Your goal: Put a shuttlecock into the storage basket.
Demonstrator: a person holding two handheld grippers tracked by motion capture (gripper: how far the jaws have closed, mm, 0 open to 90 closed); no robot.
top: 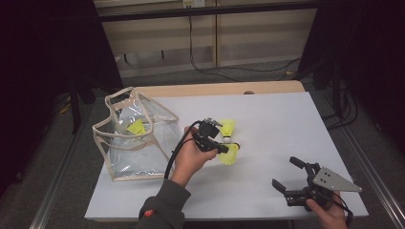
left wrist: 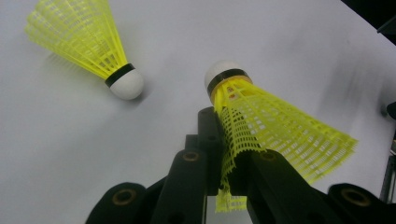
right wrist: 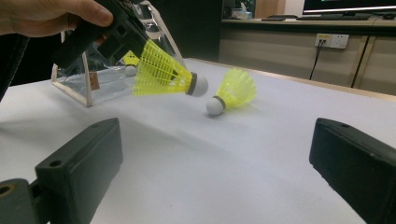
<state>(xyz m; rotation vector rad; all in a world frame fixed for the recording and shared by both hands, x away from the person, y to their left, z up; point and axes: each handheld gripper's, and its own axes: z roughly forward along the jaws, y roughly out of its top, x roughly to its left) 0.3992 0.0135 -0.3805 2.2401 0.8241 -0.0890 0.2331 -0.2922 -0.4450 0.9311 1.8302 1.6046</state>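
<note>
My left gripper (top: 221,147) is shut on the mesh skirt of a yellow shuttlecock (top: 229,154), which hangs just above the white table with its cork pointing away from the hand. In the left gripper view the jaws pinch the skirt's edge of that shuttlecock (left wrist: 280,126). A second yellow shuttlecock (top: 228,127) lies on its side on the table just beyond it, also seen in the left gripper view (left wrist: 79,42). A third shuttlecock (top: 136,128) rests inside a clear bag (top: 125,164) at the left. My right gripper (top: 288,172) stands open and empty near the front right.
The clear bag with beige trim stands open-topped at the table's left side. The white table sheet (top: 282,124) has bare room at the middle and right. Cables run across the floor behind the table's far edge.
</note>
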